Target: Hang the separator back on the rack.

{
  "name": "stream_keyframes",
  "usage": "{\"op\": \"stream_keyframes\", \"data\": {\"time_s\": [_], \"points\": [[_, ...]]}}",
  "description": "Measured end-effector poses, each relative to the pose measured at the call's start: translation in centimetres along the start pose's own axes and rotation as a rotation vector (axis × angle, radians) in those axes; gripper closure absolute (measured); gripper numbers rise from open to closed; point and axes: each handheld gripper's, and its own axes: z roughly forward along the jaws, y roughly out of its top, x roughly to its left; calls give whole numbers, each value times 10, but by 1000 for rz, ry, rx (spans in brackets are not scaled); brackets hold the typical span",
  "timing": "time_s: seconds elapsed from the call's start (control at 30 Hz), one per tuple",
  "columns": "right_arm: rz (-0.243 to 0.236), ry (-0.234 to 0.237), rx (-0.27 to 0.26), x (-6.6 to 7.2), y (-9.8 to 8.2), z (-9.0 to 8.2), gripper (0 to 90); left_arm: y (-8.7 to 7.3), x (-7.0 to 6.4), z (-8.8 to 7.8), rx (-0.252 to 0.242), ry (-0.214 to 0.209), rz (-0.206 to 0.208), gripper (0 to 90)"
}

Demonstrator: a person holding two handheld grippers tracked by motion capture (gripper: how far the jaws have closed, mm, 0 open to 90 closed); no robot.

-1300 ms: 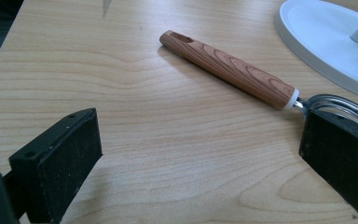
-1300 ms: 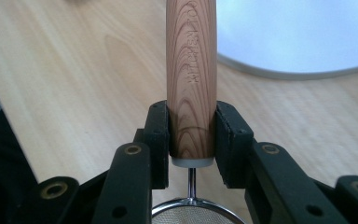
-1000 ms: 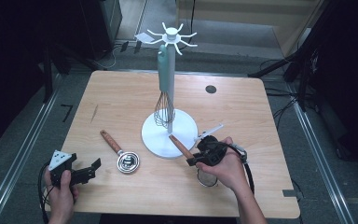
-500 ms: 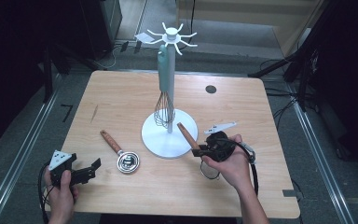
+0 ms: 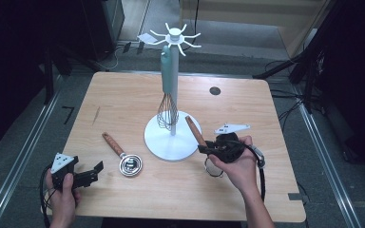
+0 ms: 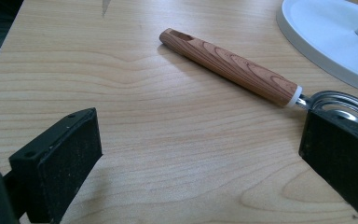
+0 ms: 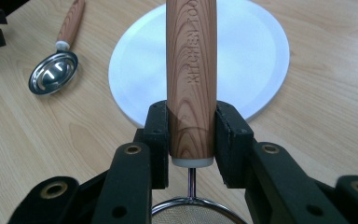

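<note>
while the right gripper (image 5: 208, 148) pinches the strainer (image 7: 191, 79) by its wooden handle near the mesh end, the handle points to about 11 o'clock, at the white rack (image 5: 171, 80) just beside it. the left gripper (image 5: 91, 172) rests spread wide, well apart.

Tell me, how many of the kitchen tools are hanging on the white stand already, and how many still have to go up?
Done: one, the whisk hangs on the white stand. In hand: the right gripper is clamped on the wooden handle of the strainer, lifted beside the stand's base but not yet hooked. Left: the metal scoop lies on the table, and the left gripper waits open near it.
</note>
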Motion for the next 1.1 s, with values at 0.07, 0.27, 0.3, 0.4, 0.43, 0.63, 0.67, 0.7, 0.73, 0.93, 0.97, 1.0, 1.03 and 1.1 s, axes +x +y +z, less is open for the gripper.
{"op": "stream_keyframes", "data": {"time_s": [0.07, 0.27, 0.3, 0.4, 0.43, 0.63, 0.67, 0.7, 0.73, 0.93, 0.97, 1.0, 1.03, 1.1], "points": [[-7, 1, -20, 1, 0, -2, 706, 0, 0, 0, 2, 0, 2, 0], [-10, 1, -75, 4, 2, -6, 705, 0, 0, 0, 1, 0, 3, 0], [-16, -3, -96, 4, 2, -8, 705, 0, 0, 0, -1, 2, 3, 0], [-14, -3, -113, 4, 3, -9, 705, 0, 0, 0, -4, 3, -1, 0], [-15, -3, -135, 4, 3, -11, 706, 0, 0, 0, -5, 3, -3, 0], [-24, -1, -205, 8, 5, -18, 705, 0, -1, 0, -4, 5, 1, 0], [-24, -1, -205, 8, 5, -18, 705, 0, -1, 0, -4, 5, 1, 0], [-34, 0, -226, 9, 6, -19, 705, 0, -1, 0, -5, 5, 0, 0], [-34, 0, -226, 9, 6, -19, 705, 0, -1, 0, -5, 5, 0, 0], [-48, 12, -281, 11, 6, -21, 705, 0, -1, -1, -8, 4, 0, 0], [-65, 2, -303, 13, 6, -22, 705, 0, -1, 0, -10, 6, -2, 0], [-65, 2, -303, 13, 6, -22, 705, 0, -1, 0, -10, 6, -2, 0], [-66, -1, -317, 14, 7, -22, 705, 0, 0, 0, -10, 7, -1, 0], [-60, 12, -347, 16, 8, -24, 705, 0, -1, 0, -10, 8, -2, 0]]}}
